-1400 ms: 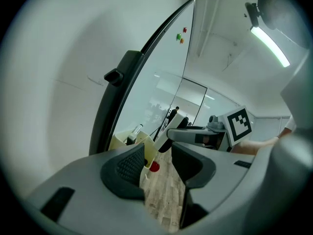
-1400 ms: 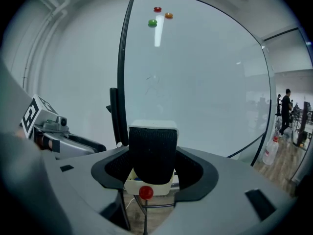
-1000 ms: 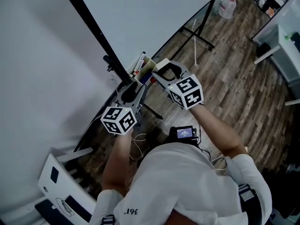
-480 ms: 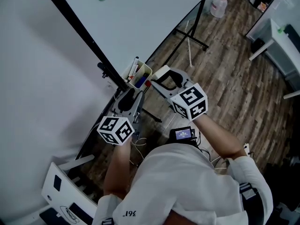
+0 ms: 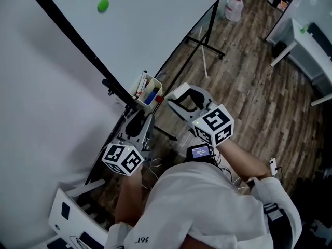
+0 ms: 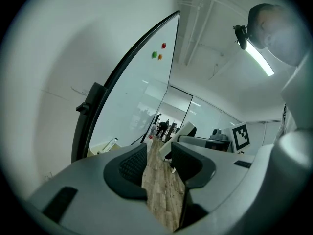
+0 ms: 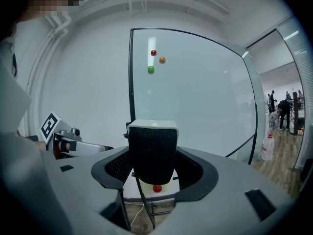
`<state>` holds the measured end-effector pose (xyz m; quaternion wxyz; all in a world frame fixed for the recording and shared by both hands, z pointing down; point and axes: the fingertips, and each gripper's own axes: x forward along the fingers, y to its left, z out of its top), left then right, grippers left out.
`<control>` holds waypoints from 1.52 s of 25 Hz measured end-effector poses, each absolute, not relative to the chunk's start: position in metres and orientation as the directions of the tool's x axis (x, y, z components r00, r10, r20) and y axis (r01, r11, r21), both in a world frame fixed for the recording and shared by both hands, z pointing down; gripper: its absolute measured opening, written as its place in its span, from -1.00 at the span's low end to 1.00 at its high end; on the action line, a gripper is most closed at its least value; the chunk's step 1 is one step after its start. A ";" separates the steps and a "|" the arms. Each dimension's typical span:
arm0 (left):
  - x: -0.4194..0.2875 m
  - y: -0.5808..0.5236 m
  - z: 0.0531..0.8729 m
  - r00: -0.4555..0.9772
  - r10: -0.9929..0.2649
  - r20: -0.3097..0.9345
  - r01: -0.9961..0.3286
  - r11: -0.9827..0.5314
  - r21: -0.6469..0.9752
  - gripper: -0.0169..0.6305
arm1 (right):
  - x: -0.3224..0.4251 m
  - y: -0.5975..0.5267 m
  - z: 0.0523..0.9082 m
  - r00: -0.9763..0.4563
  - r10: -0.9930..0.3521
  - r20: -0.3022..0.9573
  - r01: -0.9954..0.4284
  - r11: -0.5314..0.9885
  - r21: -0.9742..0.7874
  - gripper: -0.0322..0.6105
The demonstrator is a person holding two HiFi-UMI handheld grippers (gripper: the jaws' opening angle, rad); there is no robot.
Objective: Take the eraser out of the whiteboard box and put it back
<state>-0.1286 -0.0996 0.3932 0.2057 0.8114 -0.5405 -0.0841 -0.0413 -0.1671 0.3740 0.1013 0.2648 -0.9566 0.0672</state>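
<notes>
My right gripper (image 7: pixel 152 156) is shut on the eraser (image 7: pixel 152 148), whose black felt face is toward me under its white back. Below it hangs the white whiteboard box (image 7: pixel 146 194) with a red dot on its front. From the head view the box (image 5: pixel 148 92) holds markers at the board's lower edge, and the right gripper (image 5: pixel 170 97) hovers just to its right, apart from it. The left gripper (image 5: pixel 136 124) is lower left of the box. Its jaws (image 6: pixel 159 158) stand open with only floor showing between them; the box (image 6: pixel 103 147) lies off to their left.
The whiteboard (image 5: pixel 150 19) has a black frame and carries coloured magnets (image 7: pixel 151 69). Its stand legs (image 5: pixel 205 48) spread over the wood floor (image 5: pixel 249 87). A water jug (image 5: pixel 233 8) stands far back, a white table (image 5: pixel 311 40) at the right. People stand in the distance (image 7: pixel 283 112).
Both grippers have drawn back from the box and risen. The right one, which was at the box a second ago, now holds the eraser clear of it.
</notes>
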 end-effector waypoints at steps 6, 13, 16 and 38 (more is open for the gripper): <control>-0.121 -0.090 0.389 0.419 -0.905 0.074 -0.833 -0.351 0.426 -0.45 | -0.030 -0.154 0.359 -0.844 -0.499 0.194 -0.519 0.853 -0.062 -0.05; -0.116 -0.078 0.389 0.429 -0.901 0.065 -0.821 -0.359 0.444 -0.45 | -0.015 -0.143 0.353 -0.842 -0.509 0.177 -0.529 0.843 -0.093 -0.05; -0.114 -0.073 0.391 0.433 -0.899 0.069 -0.817 -0.359 0.451 -0.45 | -0.009 -0.137 0.356 -0.841 -0.510 0.180 -0.532 0.840 -0.108 -0.05; -0.096 -0.046 0.416 0.467 -0.875 0.125 -0.798 -0.357 0.486 -0.45 | 0.005 -0.115 0.376 -0.849 -0.483 0.216 -0.519 0.837 -0.170 -0.05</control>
